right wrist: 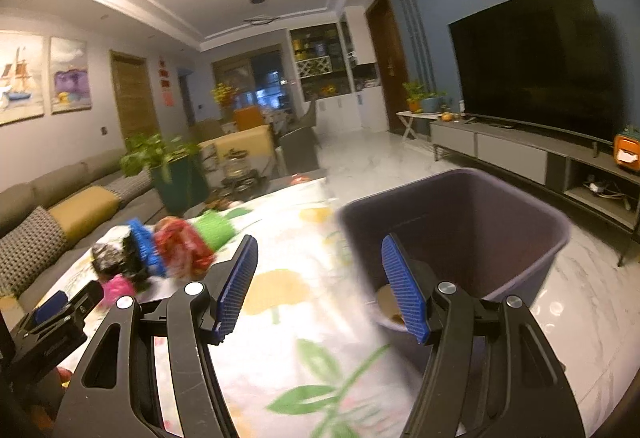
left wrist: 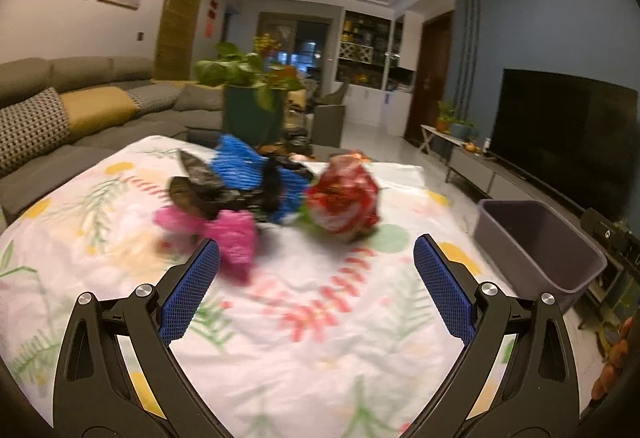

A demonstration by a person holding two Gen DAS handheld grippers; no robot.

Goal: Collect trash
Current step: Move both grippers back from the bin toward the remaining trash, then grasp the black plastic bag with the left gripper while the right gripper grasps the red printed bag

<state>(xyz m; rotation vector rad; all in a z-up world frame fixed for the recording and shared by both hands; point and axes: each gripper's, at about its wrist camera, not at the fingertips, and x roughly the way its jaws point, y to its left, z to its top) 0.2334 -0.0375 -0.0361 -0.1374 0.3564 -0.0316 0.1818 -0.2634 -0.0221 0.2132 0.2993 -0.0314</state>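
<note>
A heap of trash lies on the floral cloth of the table (left wrist: pixel 312 338): a pink foam net (left wrist: pixel 236 238), a blue foam net (left wrist: pixel 248 166), a dark crumpled wrapper (left wrist: pixel 196 186) and a red crumpled wrapper (left wrist: pixel 344 202). My left gripper (left wrist: pixel 316 250) hovers open just short of the heap, its left finger beside the pink net. In the right wrist view the same heap (right wrist: pixel 160 250) sits at the left with a green foam net (right wrist: pixel 212 226). My right gripper (right wrist: pixel 318 250) is open and empty beside the rim of the purple bin (right wrist: pixel 520 230).
The purple bin (left wrist: pixel 536 242) stands off the table's right edge, with something pale at its bottom (right wrist: pixel 390 308). A grey sofa (left wrist: pixel 80 110) runs along the left. A potted plant (left wrist: pixel 252 98) stands behind the table. A TV and low cabinet (right wrist: pixel 540 154) line the right wall.
</note>
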